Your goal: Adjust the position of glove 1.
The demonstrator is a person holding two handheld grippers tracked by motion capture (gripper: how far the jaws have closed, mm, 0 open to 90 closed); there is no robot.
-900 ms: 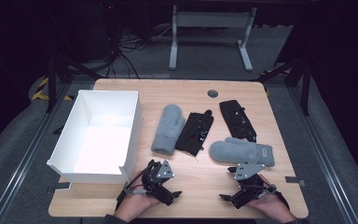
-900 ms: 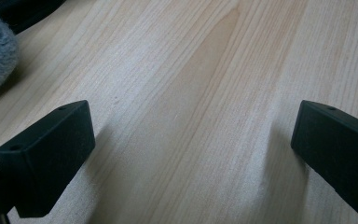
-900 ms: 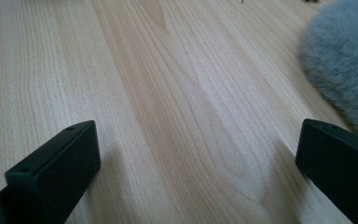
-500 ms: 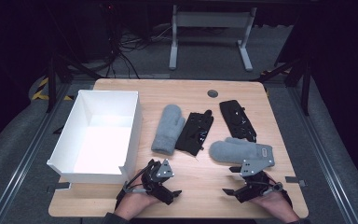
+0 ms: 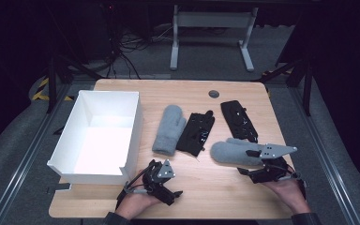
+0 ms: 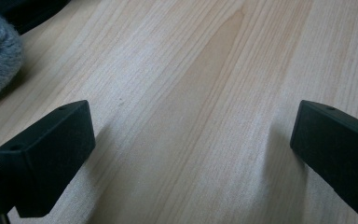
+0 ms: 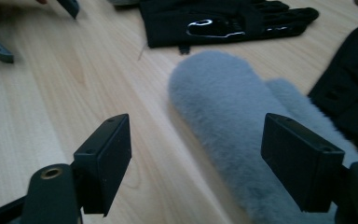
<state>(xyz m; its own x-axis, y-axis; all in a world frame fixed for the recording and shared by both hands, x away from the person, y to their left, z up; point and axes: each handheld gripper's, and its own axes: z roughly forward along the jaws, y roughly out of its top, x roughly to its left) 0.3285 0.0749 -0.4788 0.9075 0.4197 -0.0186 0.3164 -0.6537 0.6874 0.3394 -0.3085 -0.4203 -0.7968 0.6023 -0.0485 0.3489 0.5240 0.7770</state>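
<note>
The pale wooden tabletop [image 5: 201, 187] is carrying an open white rectangular box [image 5: 98, 136] at left. A fluffy grey mitten [image 7: 242, 116] is lying near right, seemingly for grasping; the right claw [image 7: 209, 158] is gaping around it, the left claw [image 6: 186, 154] gaping over bare wood.

The place looks like a lab or recording studio: a pale wooden worktop [image 5: 183, 197] stands lit in a dark room on grey carpet [image 5: 14, 154], with bundled cables [image 5: 126, 42] behind, a white metal stand [image 5: 211, 28], and yellow-black hazard tape [image 5: 40, 89] on the floor.
</note>
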